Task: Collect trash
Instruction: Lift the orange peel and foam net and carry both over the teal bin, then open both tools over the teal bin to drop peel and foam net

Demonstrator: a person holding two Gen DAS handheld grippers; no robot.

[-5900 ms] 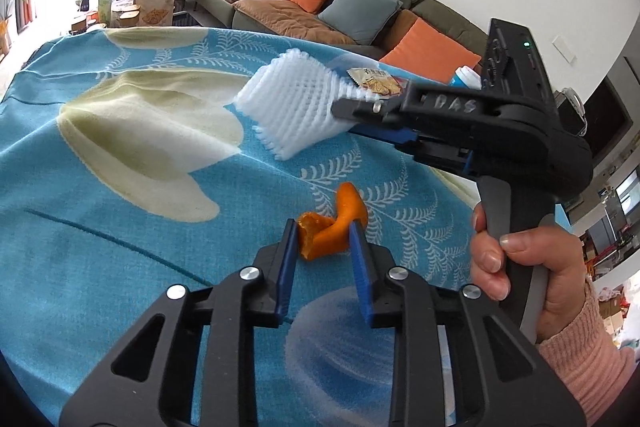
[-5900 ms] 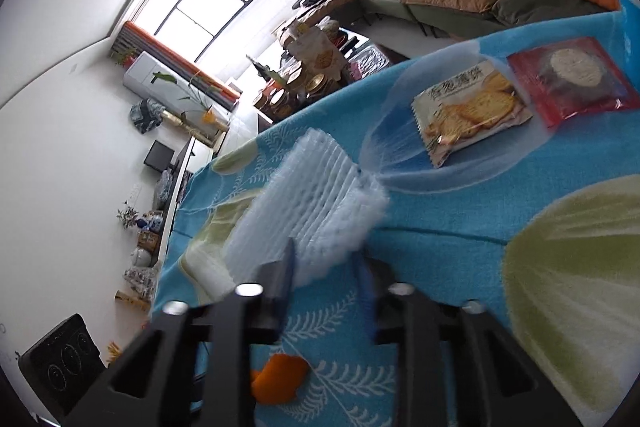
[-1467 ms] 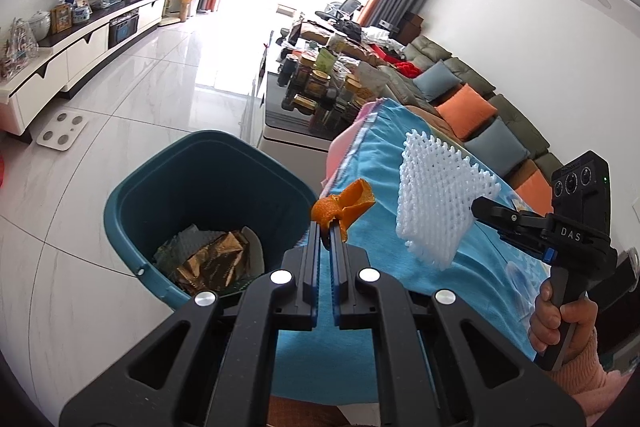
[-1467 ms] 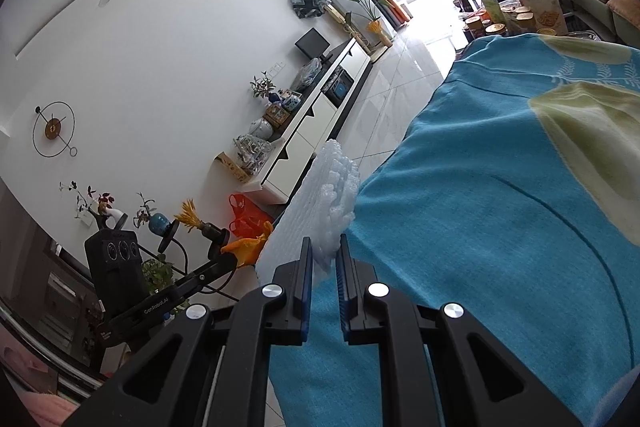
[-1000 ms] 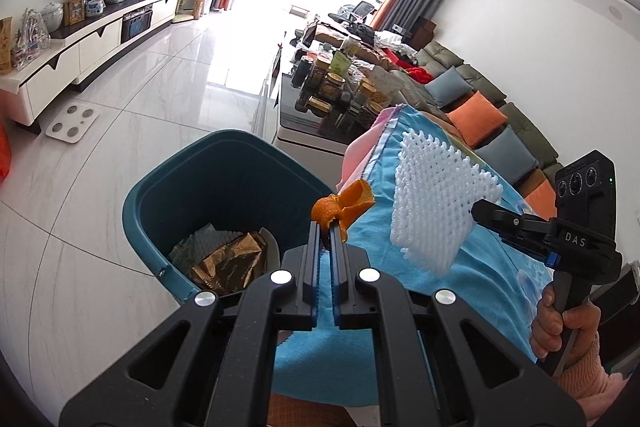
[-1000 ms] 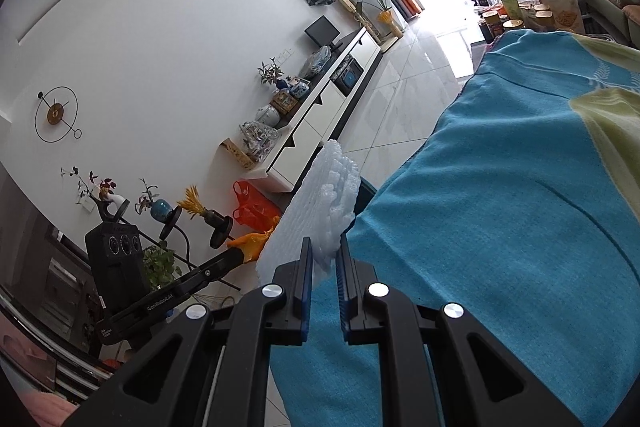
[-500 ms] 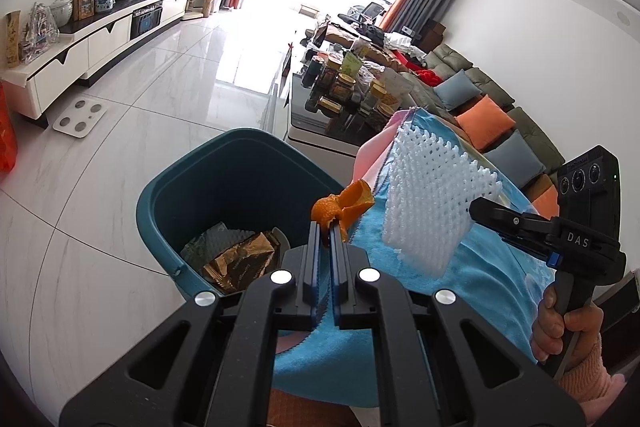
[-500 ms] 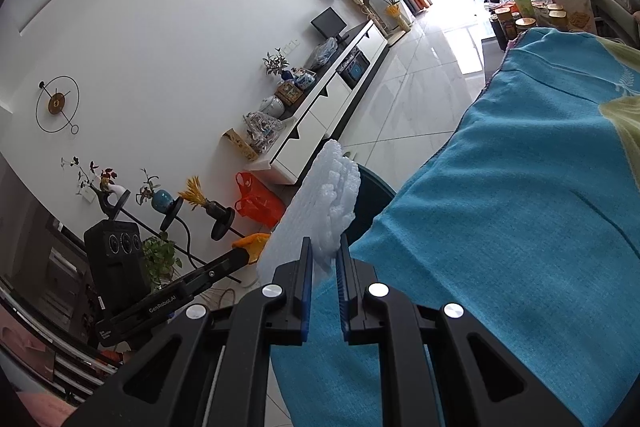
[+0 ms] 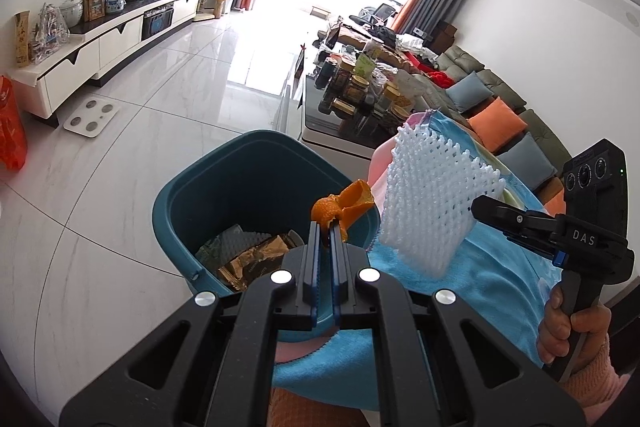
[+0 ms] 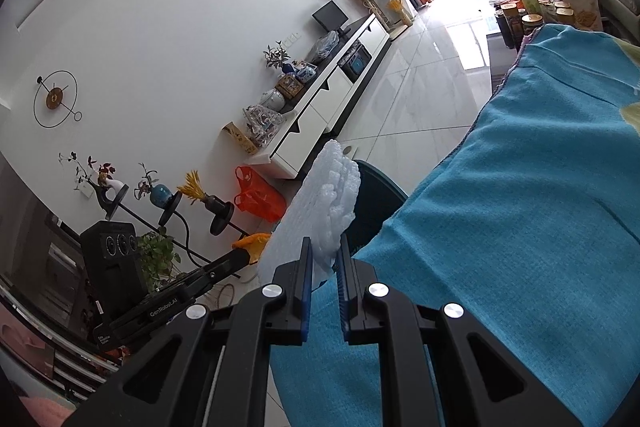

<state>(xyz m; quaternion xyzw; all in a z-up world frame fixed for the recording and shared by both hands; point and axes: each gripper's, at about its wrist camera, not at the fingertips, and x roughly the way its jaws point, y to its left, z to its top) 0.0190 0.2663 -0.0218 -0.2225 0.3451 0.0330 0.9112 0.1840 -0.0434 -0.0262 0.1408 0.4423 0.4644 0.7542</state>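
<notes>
My left gripper [image 9: 327, 231] is shut on an orange peel [image 9: 342, 207] and holds it over the near rim of a teal trash bin [image 9: 240, 171] that stands on the floor by the table. The bin holds crumpled wrappers [image 9: 248, 255]. My right gripper [image 10: 323, 255] is shut on a white foam fruit net [image 10: 320, 211], held up beside the bin's right edge; the net also shows in the left wrist view [image 9: 432, 203]. The left gripper with the peel [image 10: 252, 241] shows at lower left in the right wrist view.
The table's blue floral cloth [image 10: 520, 207] hangs right of the bin. A glass coffee table with jars [image 9: 360, 95], a sofa with cushions [image 9: 496, 115], a white TV cabinet [image 9: 100, 39], a floor scale [image 9: 92, 113] and an orange bag [image 10: 258, 197] stand around on the tiled floor.
Both grippers have moved from the table to the bin, keeping their grip. Over the last second the peel and the foam net have drifted closer over the bin's rim.
</notes>
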